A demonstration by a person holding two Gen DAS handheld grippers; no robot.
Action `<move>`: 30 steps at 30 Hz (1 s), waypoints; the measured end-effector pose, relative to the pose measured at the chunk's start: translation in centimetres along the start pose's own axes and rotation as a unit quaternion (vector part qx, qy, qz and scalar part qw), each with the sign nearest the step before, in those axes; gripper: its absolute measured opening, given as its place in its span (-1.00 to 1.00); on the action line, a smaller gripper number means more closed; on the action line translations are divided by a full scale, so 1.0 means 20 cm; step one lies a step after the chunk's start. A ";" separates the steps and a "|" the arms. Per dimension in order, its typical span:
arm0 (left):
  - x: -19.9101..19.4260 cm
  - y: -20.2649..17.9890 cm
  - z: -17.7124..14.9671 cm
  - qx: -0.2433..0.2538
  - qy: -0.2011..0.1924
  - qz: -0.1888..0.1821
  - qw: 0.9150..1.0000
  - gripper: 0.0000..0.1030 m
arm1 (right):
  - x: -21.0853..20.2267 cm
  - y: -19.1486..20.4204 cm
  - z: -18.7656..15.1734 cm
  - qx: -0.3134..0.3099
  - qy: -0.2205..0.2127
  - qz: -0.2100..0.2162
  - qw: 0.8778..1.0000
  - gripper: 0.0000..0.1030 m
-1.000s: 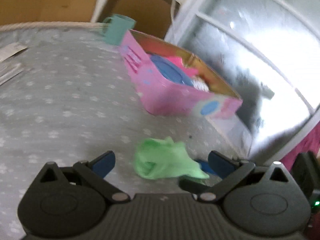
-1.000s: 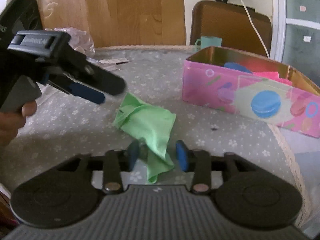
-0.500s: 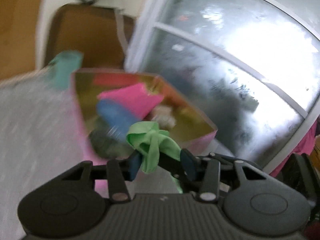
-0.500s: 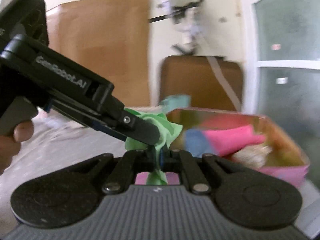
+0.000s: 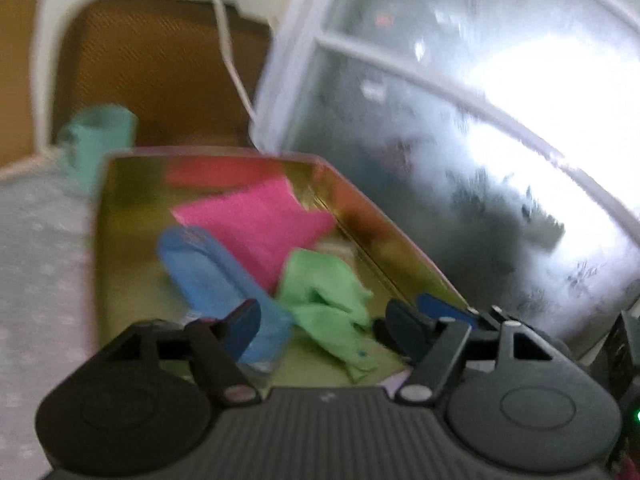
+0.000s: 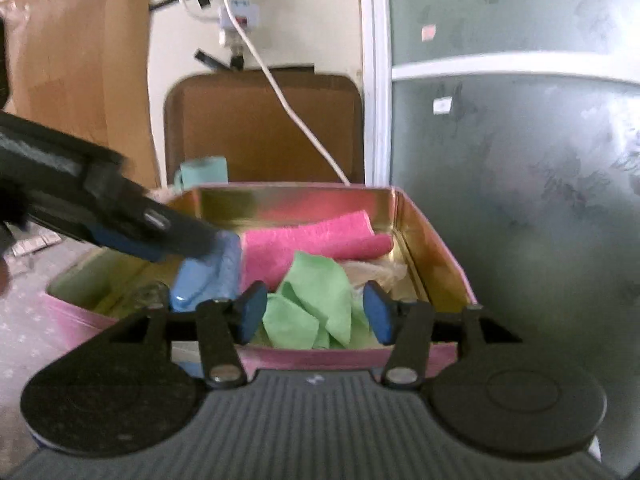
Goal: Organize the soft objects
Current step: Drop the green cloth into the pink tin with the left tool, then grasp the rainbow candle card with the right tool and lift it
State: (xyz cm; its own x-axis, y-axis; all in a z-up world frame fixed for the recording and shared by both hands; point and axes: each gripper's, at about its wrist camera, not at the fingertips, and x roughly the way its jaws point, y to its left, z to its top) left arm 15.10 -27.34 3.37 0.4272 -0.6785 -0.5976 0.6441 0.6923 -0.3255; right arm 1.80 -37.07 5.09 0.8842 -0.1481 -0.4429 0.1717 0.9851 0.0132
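Note:
A green cloth (image 5: 326, 304) (image 6: 316, 308) lies loose inside the pink tin box (image 5: 404, 244) (image 6: 436, 256), beside a pink rolled cloth (image 5: 260, 220) (image 6: 316, 240) and a blue cloth (image 5: 212, 272) (image 6: 208, 276). My left gripper (image 5: 320, 320) is open just above the box, its pads either side of the green cloth. My right gripper (image 6: 314, 314) is open at the box's near edge, the green cloth between its blue pads. The left gripper (image 6: 132, 228) also shows from the side in the right wrist view, reaching over the box.
A teal mug (image 5: 100, 140) (image 6: 202, 172) stands behind the box on the grey patterned tabletop (image 5: 40, 260). A brown chair back (image 6: 264, 128) and a white cable (image 6: 288, 108) are behind. A frosted glass door (image 6: 520, 200) is close on the right.
Both grippers carried the green cloth from the tabletop over the box, then opened. The cloth now lies inside the box.

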 end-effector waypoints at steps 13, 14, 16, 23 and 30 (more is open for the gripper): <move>-0.98 0.91 -0.62 -0.096 -0.072 0.227 0.966 0.45 | 0.08 0.89 0.15 -0.005 0.030 0.219 0.975 0.09; -1.05 1.01 -0.67 -0.115 -0.075 0.260 0.956 0.45 | 0.14 1.01 0.15 -0.009 0.045 0.233 0.971 0.09; -1.18 1.18 -0.75 -0.144 -0.090 0.336 0.927 0.46 | 0.28 1.25 0.16 -0.003 0.084 0.255 0.963 0.09; -1.42 1.47 -0.88 -0.248 -0.154 0.336 0.896 0.61 | 0.70 2.01 0.17 -0.110 0.128 0.238 0.957 0.09; -1.46 1.54 -0.88 -0.296 -0.148 0.301 0.894 0.67 | 1.00 2.35 0.11 -0.287 0.146 0.211 0.923 0.31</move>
State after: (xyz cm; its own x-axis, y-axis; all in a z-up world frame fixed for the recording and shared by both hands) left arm 11.19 18.09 -2.13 0.7891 -0.1127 -0.6038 -0.1714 0.9035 -0.3928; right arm 28.50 6.12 -1.26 0.6509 0.2075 -0.7303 -0.4947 0.8456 -0.2006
